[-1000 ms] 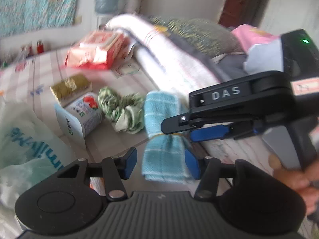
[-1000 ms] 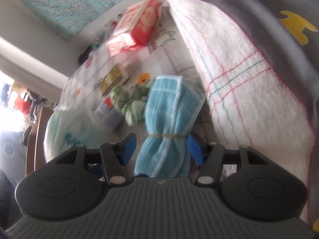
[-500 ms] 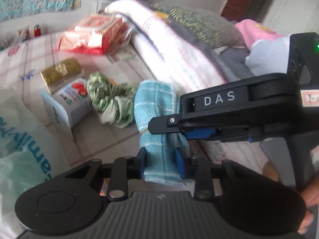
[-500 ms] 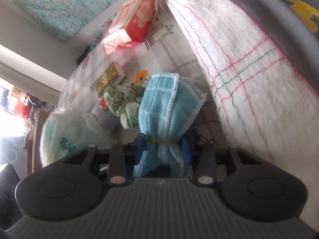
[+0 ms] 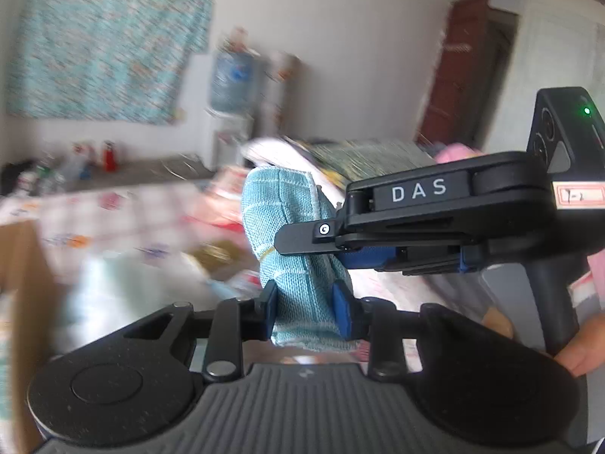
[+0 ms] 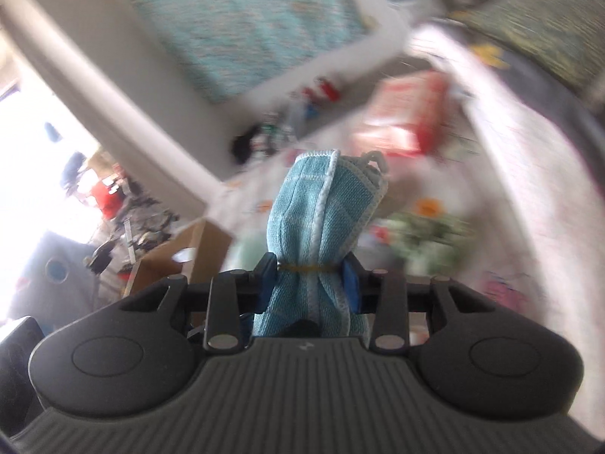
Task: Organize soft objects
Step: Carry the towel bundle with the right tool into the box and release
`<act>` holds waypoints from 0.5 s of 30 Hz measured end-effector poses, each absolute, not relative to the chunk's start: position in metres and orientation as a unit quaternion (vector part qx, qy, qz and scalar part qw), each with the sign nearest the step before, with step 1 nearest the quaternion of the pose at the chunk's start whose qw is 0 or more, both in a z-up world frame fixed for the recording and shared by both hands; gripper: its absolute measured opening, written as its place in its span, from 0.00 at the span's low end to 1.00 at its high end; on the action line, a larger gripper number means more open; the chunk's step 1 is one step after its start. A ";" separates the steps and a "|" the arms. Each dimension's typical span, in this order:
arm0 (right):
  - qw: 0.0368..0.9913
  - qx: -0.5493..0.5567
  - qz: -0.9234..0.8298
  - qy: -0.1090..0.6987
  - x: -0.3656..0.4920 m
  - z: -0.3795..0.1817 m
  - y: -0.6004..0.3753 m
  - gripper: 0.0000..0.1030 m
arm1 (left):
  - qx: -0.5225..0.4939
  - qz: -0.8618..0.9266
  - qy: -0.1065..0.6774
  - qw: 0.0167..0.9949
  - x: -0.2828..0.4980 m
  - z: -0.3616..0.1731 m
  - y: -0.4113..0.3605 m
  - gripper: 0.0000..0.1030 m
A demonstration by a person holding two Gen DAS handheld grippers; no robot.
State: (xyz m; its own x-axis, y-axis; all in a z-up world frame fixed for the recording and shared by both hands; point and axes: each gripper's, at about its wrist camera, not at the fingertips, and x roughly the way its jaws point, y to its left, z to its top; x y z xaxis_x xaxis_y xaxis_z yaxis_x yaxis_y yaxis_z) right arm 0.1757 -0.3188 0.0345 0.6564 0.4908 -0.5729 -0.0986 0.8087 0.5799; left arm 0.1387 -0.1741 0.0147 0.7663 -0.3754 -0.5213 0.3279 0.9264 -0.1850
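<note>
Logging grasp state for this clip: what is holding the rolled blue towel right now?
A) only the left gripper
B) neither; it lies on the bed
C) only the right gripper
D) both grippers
D: the left gripper and the right gripper each pinch the blue towel between their pads.

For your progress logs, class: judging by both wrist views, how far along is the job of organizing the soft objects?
Early stage. Done: the blue towel roll is picked up. In hand: the left gripper and right gripper are both shut on it, the right at its yellow band. Left: setting it down somewhere, then handling the green scrunchie lying blurred on the bed. No destination is identifiable.
</note>
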 end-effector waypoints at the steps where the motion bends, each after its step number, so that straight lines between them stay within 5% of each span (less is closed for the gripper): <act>1: 0.873 0.252 0.183 0.376 0.178 0.041 -0.303 0.36 | -0.044 -0.171 0.280 0.944 0.133 0.018 -0.158 0.31; 15: 0.789 0.148 0.354 0.479 0.229 0.019 -0.021 0.36 | -0.108 0.056 0.338 0.933 0.102 -0.021 0.040 0.31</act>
